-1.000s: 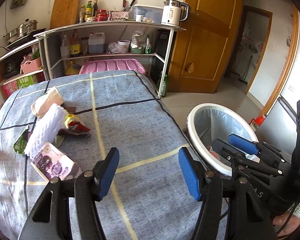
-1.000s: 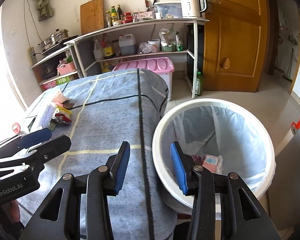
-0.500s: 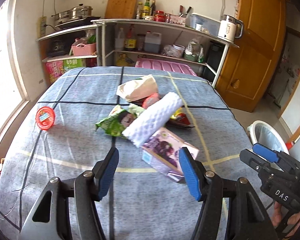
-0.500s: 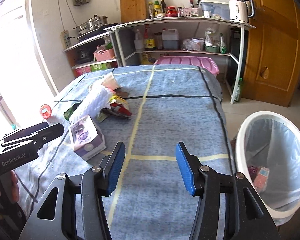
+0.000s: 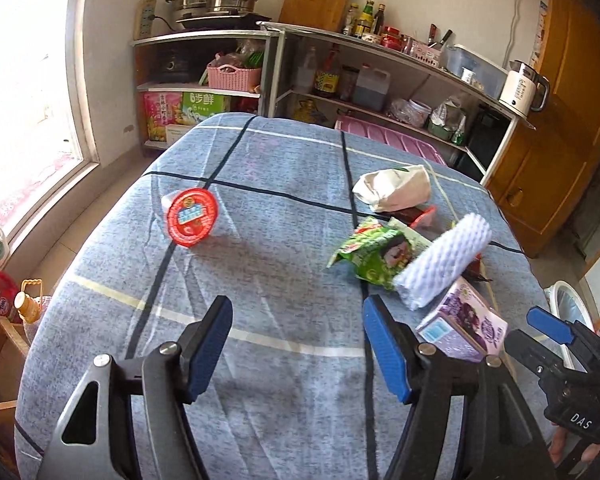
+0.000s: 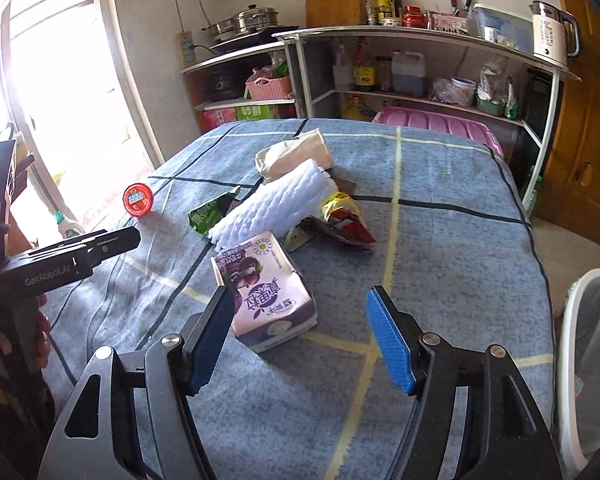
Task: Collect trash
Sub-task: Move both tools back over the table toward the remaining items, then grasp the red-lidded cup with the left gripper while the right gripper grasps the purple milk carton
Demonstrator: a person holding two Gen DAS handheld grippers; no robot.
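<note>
Right wrist view: we hold the right gripper [image 6: 300, 332] over the blue checked tablecloth [image 6: 440, 248], jaws spread wide, holding nothing.
Nearest trash: the purple rectangular drink carton [image 6: 266, 290] lies just ahead, toward our left blue pad [image 6: 214, 336], long axis running away and leftward.
Nearer hand: right, we judge.
Left wrist view: left gripper [image 5: 300, 346] also spread and empty; the red round lidded cup [image 5: 191, 217] lies well ahead, left.
Bin: white round lined trash bin [image 6: 588, 360], right of the table.

Daylight from the window [image 6: 60, 92] blows out the left side; fisheye bends the edges, slight blur.
</note>
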